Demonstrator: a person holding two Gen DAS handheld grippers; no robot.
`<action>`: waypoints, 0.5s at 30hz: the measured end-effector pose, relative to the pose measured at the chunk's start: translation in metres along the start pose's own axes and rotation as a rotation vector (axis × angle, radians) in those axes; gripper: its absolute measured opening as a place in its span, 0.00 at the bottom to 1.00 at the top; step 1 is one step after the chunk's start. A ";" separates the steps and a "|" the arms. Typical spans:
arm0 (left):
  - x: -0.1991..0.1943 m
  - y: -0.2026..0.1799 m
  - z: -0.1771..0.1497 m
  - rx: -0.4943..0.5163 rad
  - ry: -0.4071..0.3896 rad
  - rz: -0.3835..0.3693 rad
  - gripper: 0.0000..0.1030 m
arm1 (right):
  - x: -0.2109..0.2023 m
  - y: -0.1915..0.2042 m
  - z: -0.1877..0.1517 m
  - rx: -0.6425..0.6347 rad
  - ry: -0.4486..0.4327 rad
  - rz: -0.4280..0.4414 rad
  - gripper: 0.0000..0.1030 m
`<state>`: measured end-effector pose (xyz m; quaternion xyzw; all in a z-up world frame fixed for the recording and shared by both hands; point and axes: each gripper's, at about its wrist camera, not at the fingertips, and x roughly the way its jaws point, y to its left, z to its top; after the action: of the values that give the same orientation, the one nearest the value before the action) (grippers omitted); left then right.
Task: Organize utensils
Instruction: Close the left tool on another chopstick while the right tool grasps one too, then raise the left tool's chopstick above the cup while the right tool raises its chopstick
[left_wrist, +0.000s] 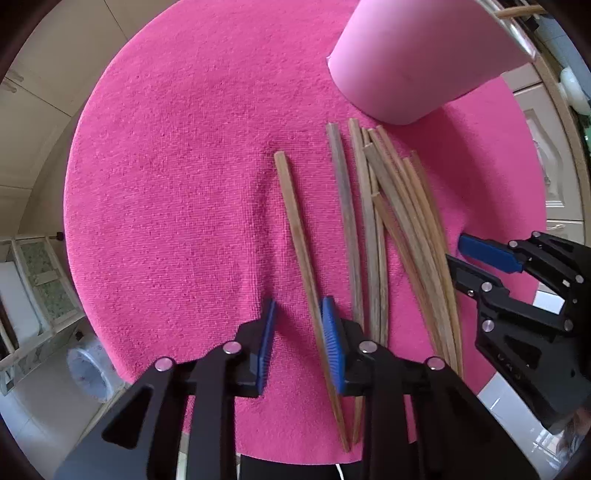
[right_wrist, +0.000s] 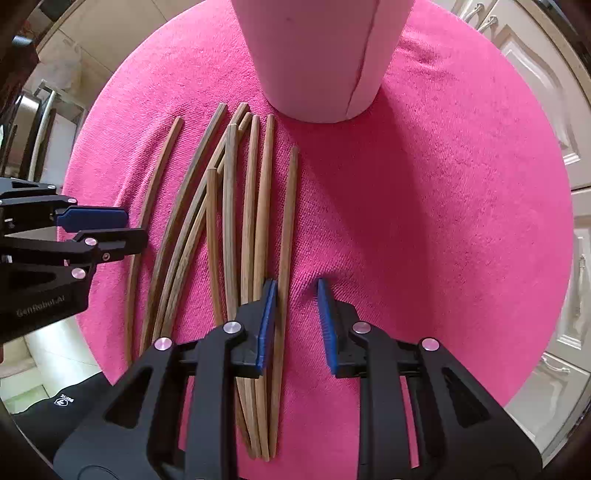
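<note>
A rough, matt pink terry cloth (left_wrist: 184, 184) covers the round tabletop. On it lie chopsticks (right_wrist: 255, 206) of bare, streaky-grained wood, dull and unvarnished. Beside their far ends stands a pale pink cup (right_wrist: 317, 55), smooth matt plastic. The fingers (left_wrist: 334, 343) are black matt plastic with ribbed blue rubbery pads and shiny metal pins.
</note>
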<state>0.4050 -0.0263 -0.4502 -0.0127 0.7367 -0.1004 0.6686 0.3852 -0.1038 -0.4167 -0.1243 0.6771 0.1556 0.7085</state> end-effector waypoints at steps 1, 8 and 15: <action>0.001 -0.004 0.001 0.007 0.002 0.023 0.24 | 0.000 0.003 0.001 -0.007 -0.002 -0.012 0.19; 0.000 -0.018 0.000 -0.003 -0.032 0.095 0.06 | 0.001 -0.021 -0.011 0.094 -0.022 0.082 0.06; -0.017 -0.004 -0.008 -0.035 -0.093 0.033 0.06 | -0.004 -0.044 -0.026 0.167 -0.042 0.146 0.05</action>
<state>0.3987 -0.0263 -0.4322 -0.0167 0.7067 -0.0756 0.7033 0.3785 -0.1542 -0.4155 -0.0119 0.6799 0.1523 0.7172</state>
